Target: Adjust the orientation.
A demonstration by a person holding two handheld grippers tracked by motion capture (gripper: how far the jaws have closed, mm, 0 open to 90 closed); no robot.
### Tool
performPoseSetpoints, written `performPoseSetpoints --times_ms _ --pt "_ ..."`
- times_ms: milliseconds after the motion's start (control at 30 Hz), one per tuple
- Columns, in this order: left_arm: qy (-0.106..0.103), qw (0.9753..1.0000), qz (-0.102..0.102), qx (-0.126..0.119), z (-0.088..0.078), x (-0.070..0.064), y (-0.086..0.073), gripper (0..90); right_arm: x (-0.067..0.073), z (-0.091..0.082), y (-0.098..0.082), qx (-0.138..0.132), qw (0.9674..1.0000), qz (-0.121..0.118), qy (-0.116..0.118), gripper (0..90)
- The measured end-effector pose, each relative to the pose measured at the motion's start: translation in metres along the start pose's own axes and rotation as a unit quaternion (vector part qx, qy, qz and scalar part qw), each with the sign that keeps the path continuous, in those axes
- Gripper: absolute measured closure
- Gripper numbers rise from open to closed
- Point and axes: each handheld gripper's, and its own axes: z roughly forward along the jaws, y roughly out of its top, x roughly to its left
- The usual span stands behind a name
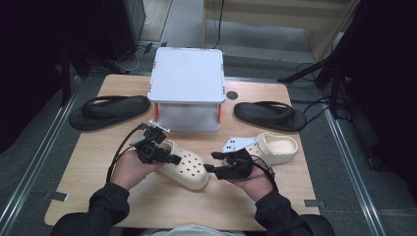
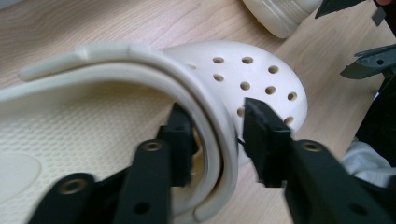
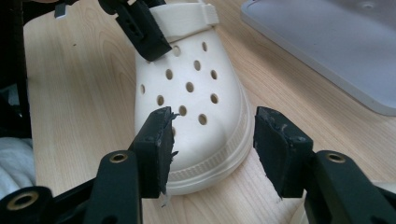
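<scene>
On the wooden table (image 1: 147,196), among dark surroundings, the left tool (image 2: 217,140) straddles a cream clog's (image 1: 187,169) rim, jaws apart; the right tool (image 3: 210,144) gapes at its toe.

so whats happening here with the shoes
A person holds a gripper in each hand over a cream clog on the wooden table. The left gripper straddles the clog's collar and strap; the right gripper is open at its toe. A second clog, two black sandals and a white stand sit nearby.
</scene>
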Motion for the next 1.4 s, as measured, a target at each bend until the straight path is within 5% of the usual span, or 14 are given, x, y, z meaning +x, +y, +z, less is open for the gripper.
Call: performPoseSetpoints --times_ms 167,333,500,767,900,1400 --pt "0.012 0.9997 0.021 0.005 -0.015 -0.004 0.003 51.6 0.002 -0.002 -0.001 0.002 0.9999 0.013 -0.001 48.5" --pt "0.018 0.9984 0.051 -0.017 -0.039 0.002 0.008 50.2 0.009 -0.001 -0.001 0.011 0.9997 0.021 -0.010 55.0" --pt "0.017 0.9982 0.053 -0.022 -0.048 0.028 0.011 68.0 0.015 -0.002 0.000 0.007 0.9993 0.036 -0.010 62.8" --pt "0.009 0.9970 0.074 -0.021 -0.045 0.063 0.022 88.7 0.025 0.002 -0.001 0.009 0.9988 0.048 -0.001 81.4" --pt "0.024 0.9944 0.097 -0.033 -0.043 0.076 0.027 88.0 0.029 0.008 -0.003 0.022 0.9981 0.058 0.005 87.7" --pt "0.035 0.9928 0.112 -0.027 -0.017 0.105 0.030 89.2 0.046 0.033 -0.017 0.058 0.9962 0.061 0.023 90.0"
